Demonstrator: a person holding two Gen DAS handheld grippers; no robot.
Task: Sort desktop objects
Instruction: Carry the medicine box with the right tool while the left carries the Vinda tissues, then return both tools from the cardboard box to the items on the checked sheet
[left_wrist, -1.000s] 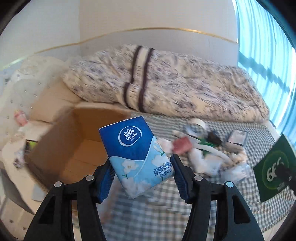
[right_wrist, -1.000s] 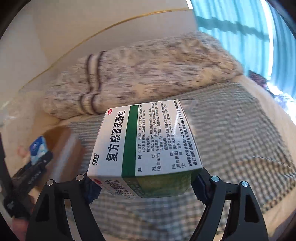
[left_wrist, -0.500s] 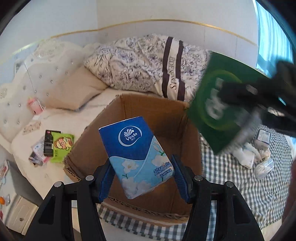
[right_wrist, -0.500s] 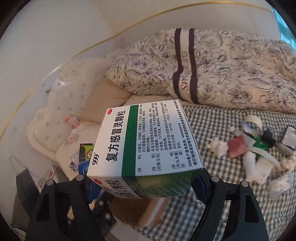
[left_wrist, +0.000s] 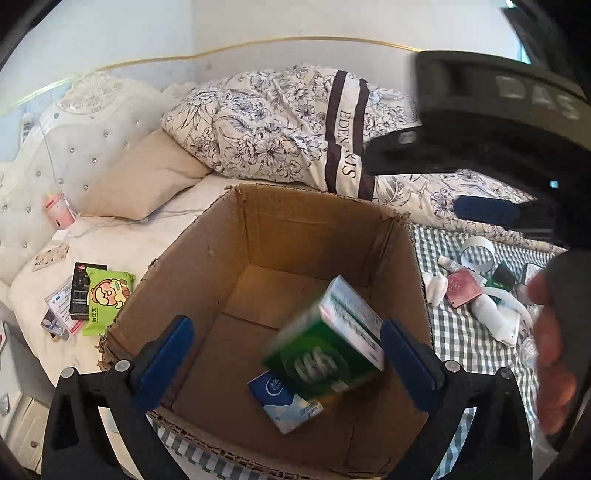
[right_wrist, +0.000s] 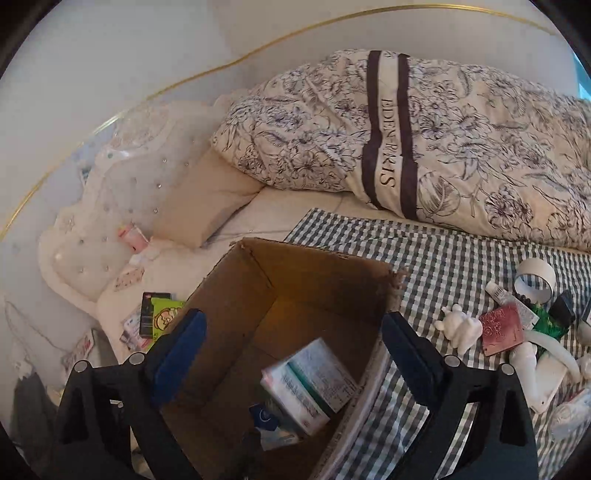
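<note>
Both the left gripper (left_wrist: 286, 360) and right gripper (right_wrist: 291, 356) stand spread and empty at the bottom of their frames, over the box (left_wrist: 236, 240); the medicine carton (left_wrist: 327, 341) and tissue pack (left_wrist: 284, 400) lie inside, low centre. The drop looks done. Next likely calls for lifting clear of the box's ragged right rim toward the clutter (right_wrist: 502, 325) at right, where the checked cloth (right_wrist: 443, 258) offers open room.

The corrugated cardboard box (left_wrist: 295, 229) looks matt and rough-edged, standing on soft woven checked cloth (right_wrist: 436, 266).
</note>
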